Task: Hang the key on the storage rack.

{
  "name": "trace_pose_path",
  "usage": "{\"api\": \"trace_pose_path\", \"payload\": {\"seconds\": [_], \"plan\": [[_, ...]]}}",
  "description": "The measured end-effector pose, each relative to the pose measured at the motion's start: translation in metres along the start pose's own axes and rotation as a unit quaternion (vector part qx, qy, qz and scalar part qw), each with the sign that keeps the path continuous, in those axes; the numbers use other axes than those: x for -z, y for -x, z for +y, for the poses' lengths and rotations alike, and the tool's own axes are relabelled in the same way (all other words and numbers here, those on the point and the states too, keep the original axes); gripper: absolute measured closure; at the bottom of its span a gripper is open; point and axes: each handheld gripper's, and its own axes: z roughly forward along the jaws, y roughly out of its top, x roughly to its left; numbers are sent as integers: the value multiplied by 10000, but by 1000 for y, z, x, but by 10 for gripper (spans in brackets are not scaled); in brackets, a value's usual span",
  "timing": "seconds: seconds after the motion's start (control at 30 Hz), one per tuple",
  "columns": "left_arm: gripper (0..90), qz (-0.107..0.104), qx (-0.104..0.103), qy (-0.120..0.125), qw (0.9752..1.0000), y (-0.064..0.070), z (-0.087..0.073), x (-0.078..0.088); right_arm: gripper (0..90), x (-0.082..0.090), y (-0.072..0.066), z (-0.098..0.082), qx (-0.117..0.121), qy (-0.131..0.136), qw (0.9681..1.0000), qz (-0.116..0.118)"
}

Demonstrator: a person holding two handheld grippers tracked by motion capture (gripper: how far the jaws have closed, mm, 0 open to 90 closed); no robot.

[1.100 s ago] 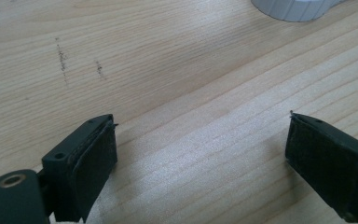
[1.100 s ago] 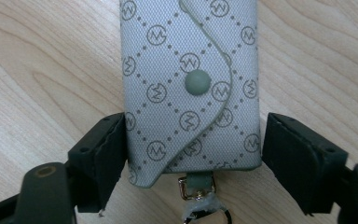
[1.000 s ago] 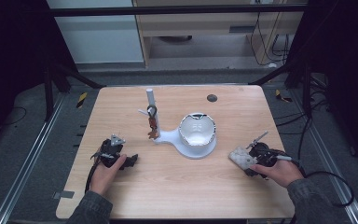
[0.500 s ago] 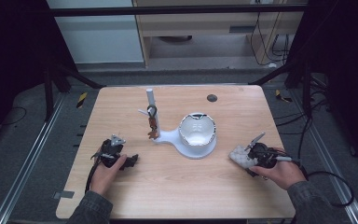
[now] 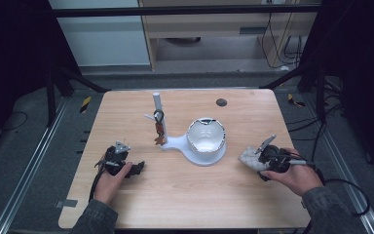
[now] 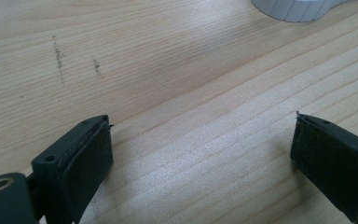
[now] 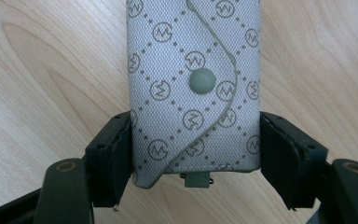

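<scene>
Lying on the table near its right edge, the grey patterned pouch sits between the right gripper jaws, both touching its sides; left gripper wide apart over bare wood; white stand mid-table.

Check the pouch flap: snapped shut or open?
Looks shut. The flap lies flat across the pouch, its snap in place. The right gripper brackets the pouch's sides.
</scene>
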Motion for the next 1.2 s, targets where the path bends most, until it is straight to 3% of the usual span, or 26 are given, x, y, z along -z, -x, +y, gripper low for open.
{"api": "trace_pose_path", "payload": {"seconds": [0.43, 1.2], "plan": [[30, 23, 26, 144, 9999, 1, -3, -1, 309, 21, -4, 19, 341, 54, 9990, -285], [24, 16, 10, 129, 9999, 1, -3, -1, 311, 37, -7, 45, 611, 169, 9967, -506]]}}
